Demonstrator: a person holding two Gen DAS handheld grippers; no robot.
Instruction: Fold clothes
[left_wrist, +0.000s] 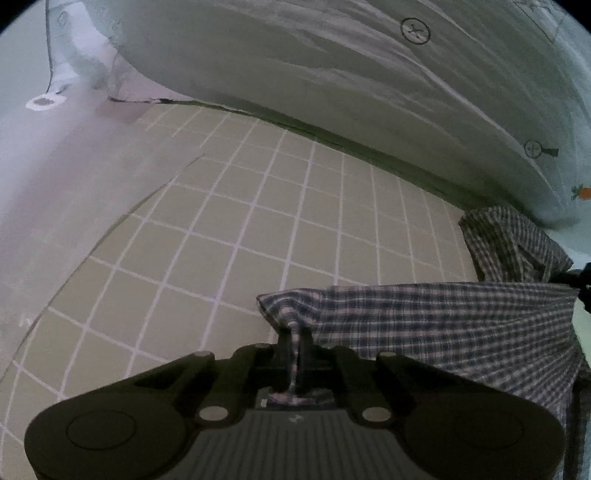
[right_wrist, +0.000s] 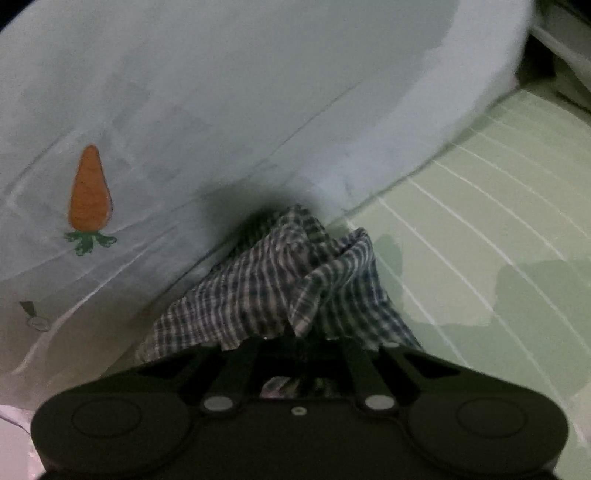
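Observation:
A blue-and-white checked garment (left_wrist: 436, 325) hangs stretched between my two grippers above a green gridded mat (left_wrist: 258, 229). My left gripper (left_wrist: 295, 336) is shut on one bunched corner of it, the fabric pinched between the fingers. In the right wrist view the same checked garment (right_wrist: 280, 273) bunches up in front of my right gripper (right_wrist: 291, 332), which is shut on its other end. The right gripper's black tip (left_wrist: 576, 280) shows at the far right of the left wrist view.
A pale bedsheet or quilt (left_wrist: 332, 66) with small printed motifs lies along the far edge of the mat; a carrot print (right_wrist: 90, 195) shows on it. A pale pink sheet (left_wrist: 55, 166) covers the left. The green mat (right_wrist: 480, 229) extends to the right.

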